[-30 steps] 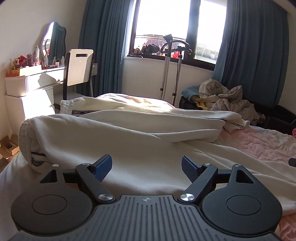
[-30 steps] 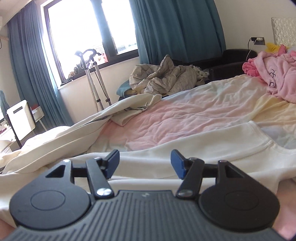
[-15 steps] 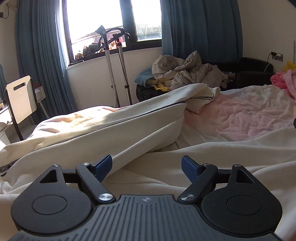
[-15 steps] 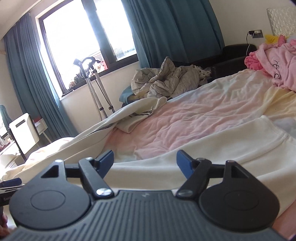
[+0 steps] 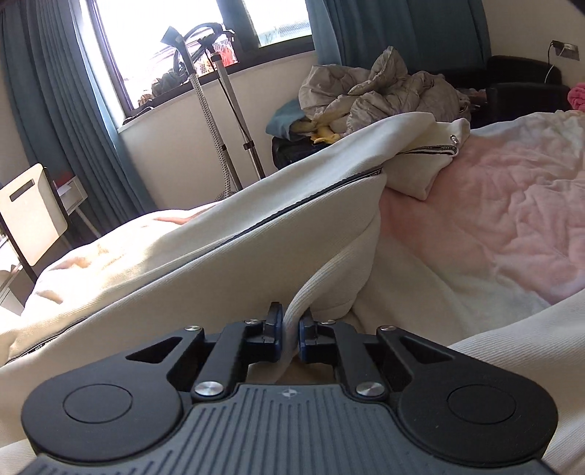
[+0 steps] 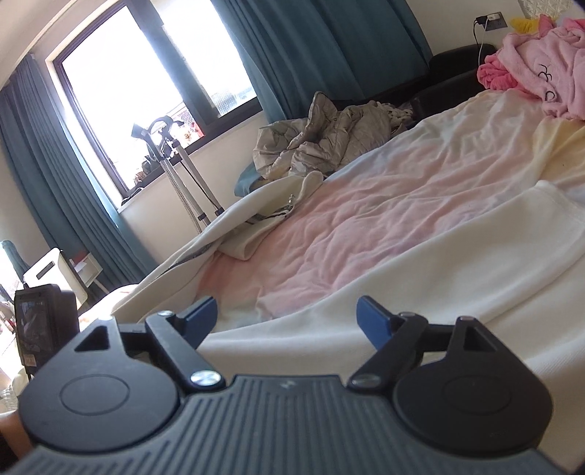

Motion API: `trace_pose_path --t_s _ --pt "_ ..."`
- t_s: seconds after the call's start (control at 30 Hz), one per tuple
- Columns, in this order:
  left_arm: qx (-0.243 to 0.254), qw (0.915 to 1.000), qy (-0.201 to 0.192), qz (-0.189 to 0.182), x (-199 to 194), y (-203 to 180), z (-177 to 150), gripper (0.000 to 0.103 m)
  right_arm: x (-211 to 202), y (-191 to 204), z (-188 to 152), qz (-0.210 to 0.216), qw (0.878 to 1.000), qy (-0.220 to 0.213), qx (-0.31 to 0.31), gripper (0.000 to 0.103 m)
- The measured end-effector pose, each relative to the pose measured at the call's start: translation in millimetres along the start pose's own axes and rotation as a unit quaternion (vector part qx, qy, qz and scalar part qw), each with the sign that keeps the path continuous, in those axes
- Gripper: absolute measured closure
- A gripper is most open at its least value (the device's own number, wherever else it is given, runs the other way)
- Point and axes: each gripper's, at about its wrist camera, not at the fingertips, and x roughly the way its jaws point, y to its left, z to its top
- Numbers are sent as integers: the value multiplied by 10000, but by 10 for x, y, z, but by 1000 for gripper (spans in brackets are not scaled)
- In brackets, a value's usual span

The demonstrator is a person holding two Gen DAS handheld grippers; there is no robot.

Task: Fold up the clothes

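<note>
The left gripper (image 5: 290,334) is pressed together on a ribbed fold of the cream garment (image 5: 226,237), its blue pads (image 5: 278,329) squeezing the cloth that rises between them. The right gripper (image 6: 287,318) is spread wide, its jaws having just been opening, with a flat band of the same cream cloth (image 6: 420,270) lying under and beyond the gap and neither pad pressing on it. In the left view the garment lies on the bed (image 5: 512,204) and climbs away to the far left as a long sunlit ridge with a dark piped seam, ending in a loose folded part with a striped trim (image 5: 435,149) resting on the pink sheet. The right view shows that same far end smaller, and alone shows a black device with a small screen (image 6: 44,321) at the near left edge and a pink robe (image 6: 541,69) heaped at the far right of the bed. Beyond the bed both views show a crumpled grey quilt (image 5: 373,91), two slim metal stands (image 5: 219,120) under the bright window (image 5: 182,44), teal curtains (image 5: 55,109), and a white chair back (image 5: 29,215) at the left. A wall socket (image 6: 493,18) with a cord shows clearest in the right view.
</note>
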Motion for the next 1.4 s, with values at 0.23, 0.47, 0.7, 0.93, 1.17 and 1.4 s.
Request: trace_pose_path --t_s 0.23,0.47,0.7,0.93,1.17,1.4 --pt "-647 9951 -552 -511 -639 342 330 97 -77 37 15 16 10000 -77 -29 19" --pt "-1378 9841 -489 -1013 -976 718 42 97 -166 99 51 31 9998 -176 -82 19" --pt "-1902 9762 -186 -1024 -684 622 -302 96 -161 186 -16 31 9993 -117 -346 19" --pt "-2010 9749 -186 -939 -732 570 -474 83 -85 186 -67 122 9991 -32 -405 19" --pt "-1995 9755 -437 -816 -1197 561 -666 41 -108 249 -95 244 9983 -41 -524 19" --pt "-1885 9781 -475 -737 -1651 598 -937 29 -128 279 -166 306 9977 -40 -605 19"
